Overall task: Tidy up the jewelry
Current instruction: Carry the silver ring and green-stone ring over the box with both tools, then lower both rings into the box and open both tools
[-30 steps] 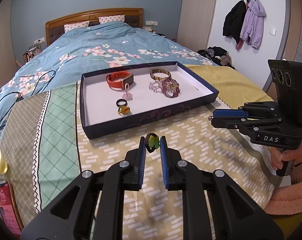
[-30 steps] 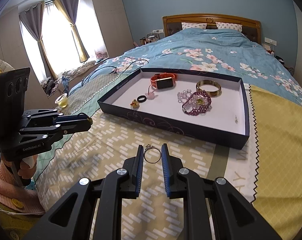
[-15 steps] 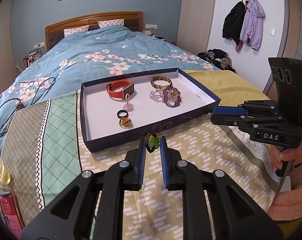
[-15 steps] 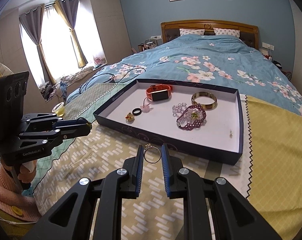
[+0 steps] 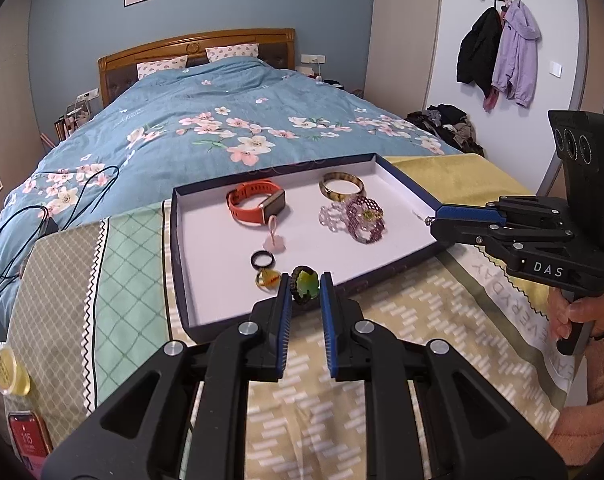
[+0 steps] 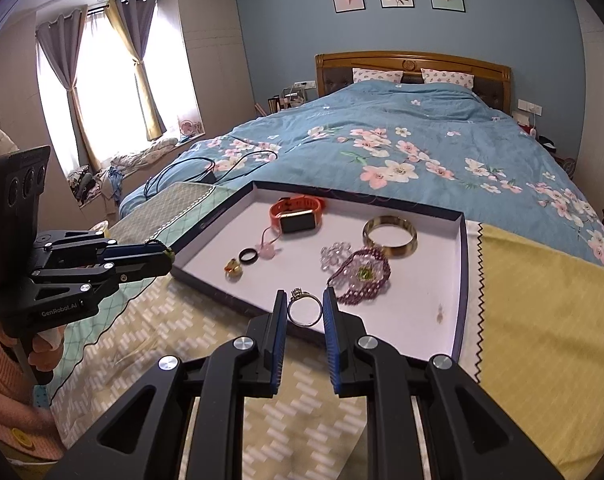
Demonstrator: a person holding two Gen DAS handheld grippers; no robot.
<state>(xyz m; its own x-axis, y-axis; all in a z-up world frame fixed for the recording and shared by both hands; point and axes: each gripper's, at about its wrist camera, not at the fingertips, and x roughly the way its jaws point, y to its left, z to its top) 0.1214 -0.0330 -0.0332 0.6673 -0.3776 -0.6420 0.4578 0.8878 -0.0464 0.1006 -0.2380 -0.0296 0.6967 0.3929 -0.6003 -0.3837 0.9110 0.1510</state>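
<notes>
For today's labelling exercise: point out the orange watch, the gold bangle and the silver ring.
orange watch [image 6: 298,222], right wrist view, on its dark screen.
gold bangle [image 6: 407,246], right wrist view, on its right rim.
silver ring [image 6: 292,311], right wrist view, on its band.

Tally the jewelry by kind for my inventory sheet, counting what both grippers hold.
Rings: 4 (green ring in left gripper, silver ring in right gripper, black ring, amber ring)
Bracelets: 3
Watches: 1
Pink charms: 1
Earrings: 1
Total: 10

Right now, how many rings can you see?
4: a green ring in the left gripper, a silver ring in the right gripper, a black ring and an amber ring in the tray.
</notes>
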